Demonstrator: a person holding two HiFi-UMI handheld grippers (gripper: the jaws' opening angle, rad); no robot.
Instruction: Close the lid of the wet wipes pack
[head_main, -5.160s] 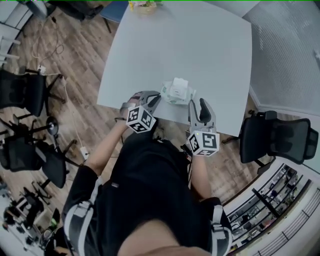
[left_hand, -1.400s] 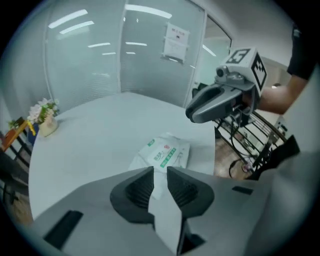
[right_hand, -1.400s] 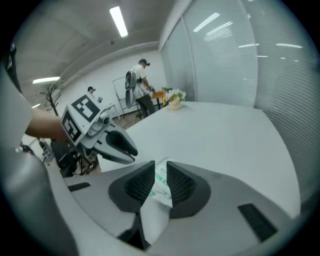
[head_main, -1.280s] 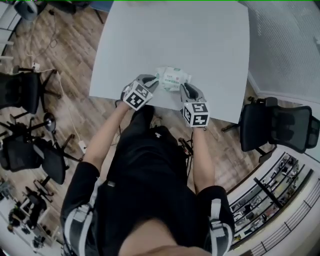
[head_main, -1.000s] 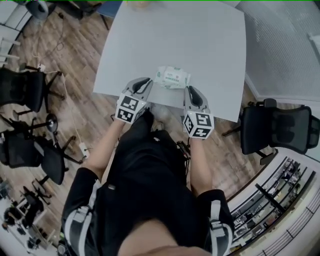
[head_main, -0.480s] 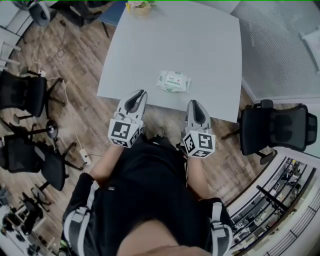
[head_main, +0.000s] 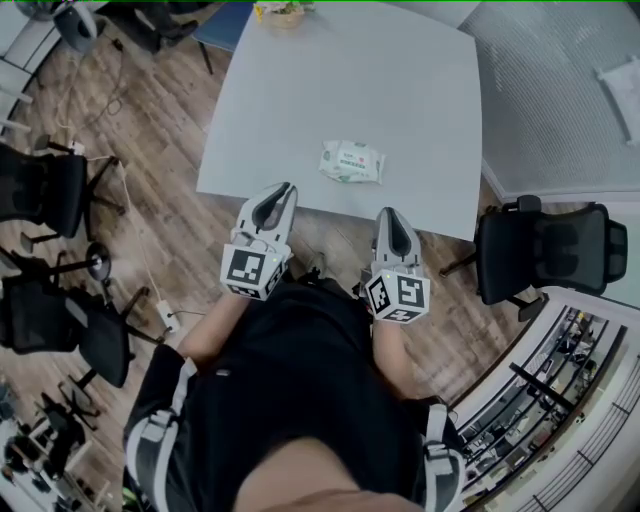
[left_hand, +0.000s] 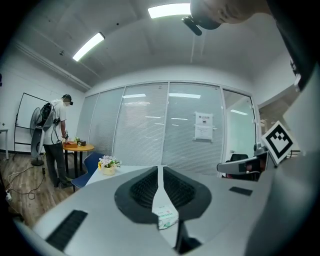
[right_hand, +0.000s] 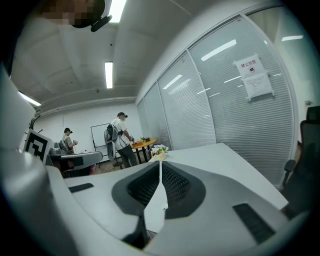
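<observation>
Wet wipes pack (head_main: 351, 162): lid looks flat, so the closing seems done, and nothing shows as left to do. Nearest, left gripper (head_main: 283, 192) and right gripper (head_main: 390, 215) hang off the near edge of the tabletop (head_main: 420, 80), both empty. Left jaws together; right jaws just closing to a slit. Farther in, pack lies alone close to that edge. Earlier the lid stood up, then both grippers were at the pack; since then they have pulled back.
</observation>
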